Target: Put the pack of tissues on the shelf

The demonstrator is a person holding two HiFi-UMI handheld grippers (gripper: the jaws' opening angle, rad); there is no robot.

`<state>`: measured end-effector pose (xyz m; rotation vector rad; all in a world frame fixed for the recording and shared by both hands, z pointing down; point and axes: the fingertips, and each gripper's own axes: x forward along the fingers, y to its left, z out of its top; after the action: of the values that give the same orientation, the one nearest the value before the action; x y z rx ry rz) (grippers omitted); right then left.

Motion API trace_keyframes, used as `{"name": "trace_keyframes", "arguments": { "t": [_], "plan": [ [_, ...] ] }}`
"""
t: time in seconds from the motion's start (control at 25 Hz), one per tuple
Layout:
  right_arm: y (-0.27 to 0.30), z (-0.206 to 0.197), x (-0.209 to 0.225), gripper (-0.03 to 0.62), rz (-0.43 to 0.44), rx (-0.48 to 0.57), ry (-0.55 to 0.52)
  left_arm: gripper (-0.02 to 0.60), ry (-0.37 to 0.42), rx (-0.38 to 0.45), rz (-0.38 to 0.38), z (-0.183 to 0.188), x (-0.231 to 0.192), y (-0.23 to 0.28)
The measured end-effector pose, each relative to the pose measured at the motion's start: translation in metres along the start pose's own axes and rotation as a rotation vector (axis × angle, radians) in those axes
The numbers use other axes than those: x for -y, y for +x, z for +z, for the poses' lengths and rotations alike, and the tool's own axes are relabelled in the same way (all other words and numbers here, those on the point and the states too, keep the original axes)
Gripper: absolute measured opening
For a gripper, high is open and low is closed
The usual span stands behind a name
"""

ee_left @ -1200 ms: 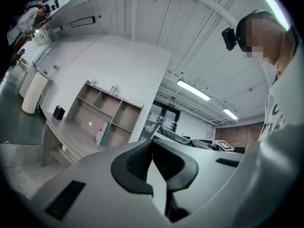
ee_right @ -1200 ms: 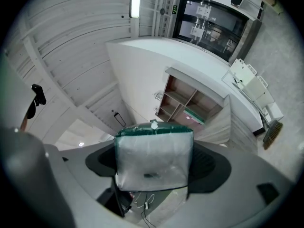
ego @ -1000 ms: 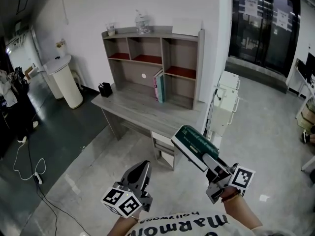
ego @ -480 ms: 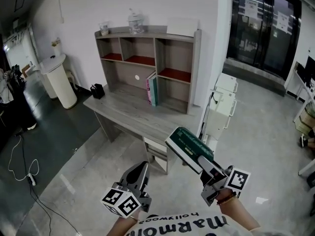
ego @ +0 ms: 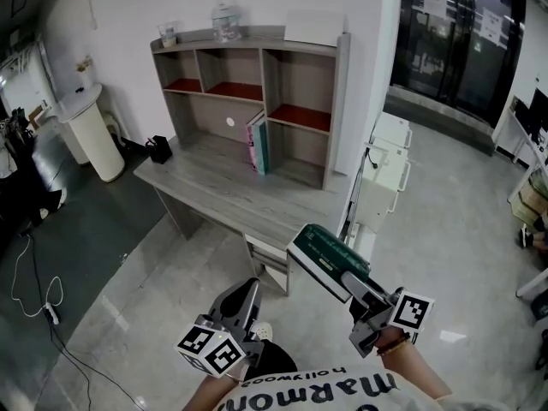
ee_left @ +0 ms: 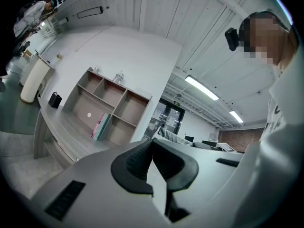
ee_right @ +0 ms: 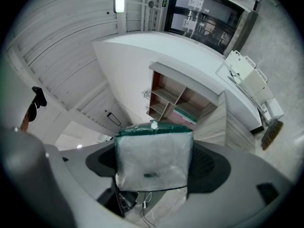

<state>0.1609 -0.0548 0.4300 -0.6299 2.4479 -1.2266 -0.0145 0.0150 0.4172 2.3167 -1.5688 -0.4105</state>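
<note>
A green and white pack of tissues is clamped lengthwise in my right gripper, held in the air in front of the desk's near right corner. My left gripper hangs lower left of it, jaws shut and empty. The wooden shelf unit stands on the desk against the white wall, with several open compartments. Two upright books lean in its lower middle part.
A water bottle and a cup stand on top of the shelf. A black holder sits on the desk's left end. A white cylinder stand is at left, white units at right, cables on the floor.
The view has shifted so the desk and shelf sit further left and slightly nearer. Both grippers keep their places in view; the tissue pack stays clamped.
</note>
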Motion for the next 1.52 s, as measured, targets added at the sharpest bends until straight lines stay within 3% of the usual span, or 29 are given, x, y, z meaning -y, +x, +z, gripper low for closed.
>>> {"name": "trace_keyframes", "arguments": {
  "t": [0.52,0.88,1.52],
  "plan": [
    [0.095,0.04,0.032,0.419,-0.057,0.036,-0.039,0.017,-0.009,-0.024,-0.074,0.045,-0.083,0.085],
    [0.153,0.081,0.044,0.419,-0.093,0.098,-0.069,0.017,0.06,-0.03,-0.154,0.09,-0.133,0.147],
    [0.237,0.119,0.067,0.419,-0.152,0.151,-0.104,0.017,0.043,-0.045,-0.187,0.138,-0.215,0.2]
  ]
}}
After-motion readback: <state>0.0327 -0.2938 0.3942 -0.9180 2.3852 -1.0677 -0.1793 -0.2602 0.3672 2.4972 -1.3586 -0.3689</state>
